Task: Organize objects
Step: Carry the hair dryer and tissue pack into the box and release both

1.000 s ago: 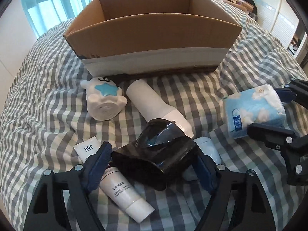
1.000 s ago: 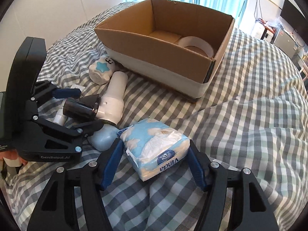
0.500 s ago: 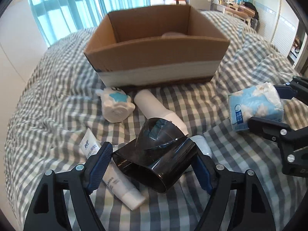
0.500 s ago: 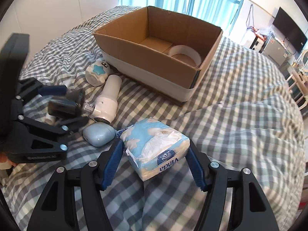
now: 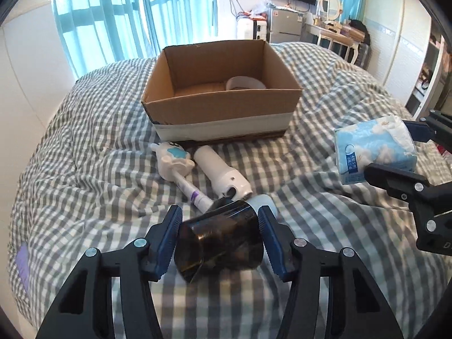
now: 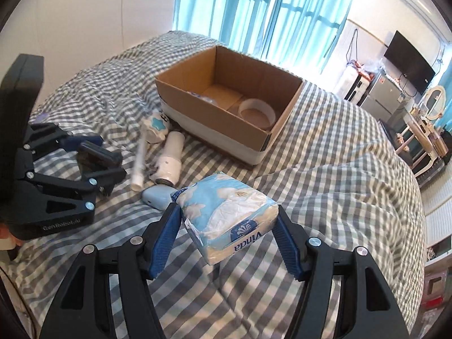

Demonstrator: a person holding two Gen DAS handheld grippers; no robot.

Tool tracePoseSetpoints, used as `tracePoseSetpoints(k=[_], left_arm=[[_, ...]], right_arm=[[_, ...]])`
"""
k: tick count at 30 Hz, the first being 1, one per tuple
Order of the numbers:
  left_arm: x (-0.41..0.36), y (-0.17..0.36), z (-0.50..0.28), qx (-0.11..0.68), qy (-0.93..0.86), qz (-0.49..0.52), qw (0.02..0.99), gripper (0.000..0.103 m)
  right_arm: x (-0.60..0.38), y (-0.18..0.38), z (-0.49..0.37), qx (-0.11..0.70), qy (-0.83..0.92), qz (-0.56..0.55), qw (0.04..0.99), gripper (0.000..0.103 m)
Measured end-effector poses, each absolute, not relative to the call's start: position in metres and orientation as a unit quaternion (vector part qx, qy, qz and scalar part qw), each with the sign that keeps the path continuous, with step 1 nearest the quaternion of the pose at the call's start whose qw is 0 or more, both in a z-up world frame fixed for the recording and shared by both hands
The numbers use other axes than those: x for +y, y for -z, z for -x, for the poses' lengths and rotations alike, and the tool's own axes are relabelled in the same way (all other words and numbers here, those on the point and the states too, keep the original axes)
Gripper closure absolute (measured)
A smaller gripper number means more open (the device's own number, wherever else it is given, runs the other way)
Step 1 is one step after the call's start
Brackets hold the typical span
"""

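My left gripper (image 5: 219, 238) is shut on a black hair-dryer nozzle (image 5: 219, 243) and holds it above the bed; it also shows in the right wrist view (image 6: 96, 158). My right gripper (image 6: 227, 226) is shut on a blue-and-white Vinda tissue pack (image 6: 228, 214), lifted off the bed, also seen in the left wrist view (image 5: 374, 148). An open cardboard box (image 5: 223, 113) stands ahead with a tape roll (image 6: 257, 111) inside. On the bed lie a white hair-dryer body (image 5: 223, 172), a star-faced white toy (image 5: 173, 159), a white tube (image 5: 190, 192) and a pale blue case (image 6: 156, 197).
The bed has a grey-and-white checked cover (image 5: 84, 169) with folds. Blue curtains (image 5: 113, 14) hang behind the box. A fridge, TV and dressing table (image 6: 409, 104) stand at the far right beyond the bed edge.
Both grippers have risen and pulled back from the box. The nozzle has come off the white dryer body and lifted. The tissue pack has lifted off the bed.
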State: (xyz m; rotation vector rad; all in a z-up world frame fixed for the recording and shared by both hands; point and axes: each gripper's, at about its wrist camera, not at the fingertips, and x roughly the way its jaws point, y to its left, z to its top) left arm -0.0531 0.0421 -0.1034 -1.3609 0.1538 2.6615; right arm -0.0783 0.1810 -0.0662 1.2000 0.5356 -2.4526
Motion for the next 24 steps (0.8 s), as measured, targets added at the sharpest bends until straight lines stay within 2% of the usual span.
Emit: tracePoseSetpoints(k=[14,24], left_arm=[[0.036,0.046,0.032,0.038,-0.913,0.398,0.087,0.046],[0.028,-0.014,0.054,0.038,-0.932,0.349,0.094,0.046]], right_arm=[[0.176,0.024,0.043,0.193,0.885,-0.386,0.176,0.038],[0.169,-0.023,0.055,0.184,0.902,-0.348,0.174,0.038]])
